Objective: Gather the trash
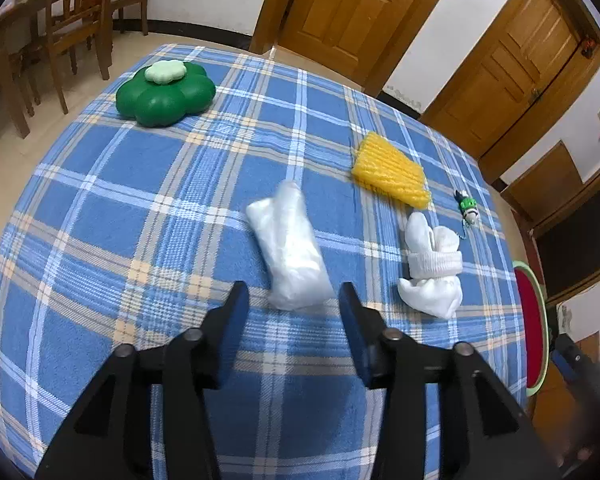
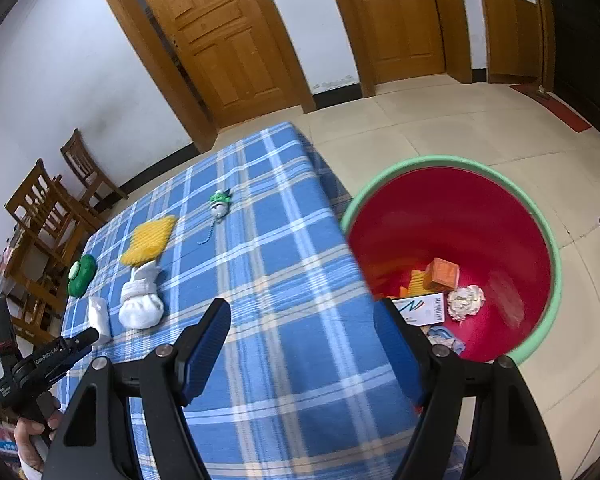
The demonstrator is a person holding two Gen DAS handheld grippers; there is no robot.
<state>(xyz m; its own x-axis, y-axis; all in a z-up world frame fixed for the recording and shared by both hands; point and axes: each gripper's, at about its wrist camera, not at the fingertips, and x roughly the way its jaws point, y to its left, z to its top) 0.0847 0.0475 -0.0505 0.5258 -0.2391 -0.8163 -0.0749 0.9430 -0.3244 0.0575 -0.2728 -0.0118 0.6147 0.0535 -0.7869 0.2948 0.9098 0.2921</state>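
A crumpled clear plastic bag (image 1: 290, 246) lies on the blue plaid tablecloth (image 1: 140, 240), just ahead of my open left gripper (image 1: 294, 300); it also shows in the right wrist view (image 2: 99, 318). A yellow foam net (image 1: 392, 174) and rolled white socks (image 1: 432, 272) lie to its right. A red bin with a green rim (image 2: 452, 240) stands on the floor beside the table's right edge and holds a paper ball (image 2: 466, 302), an orange box and cartons. My right gripper (image 2: 302, 332) is open and empty, above the table edge by the bin.
A green flower-shaped object (image 1: 166, 94) sits at the table's far left. A small green and white keychain toy (image 1: 468, 206) lies at the far right. Wooden chairs (image 1: 76, 20) stand beyond the table. Wooden doors (image 2: 228, 40) line the wall.
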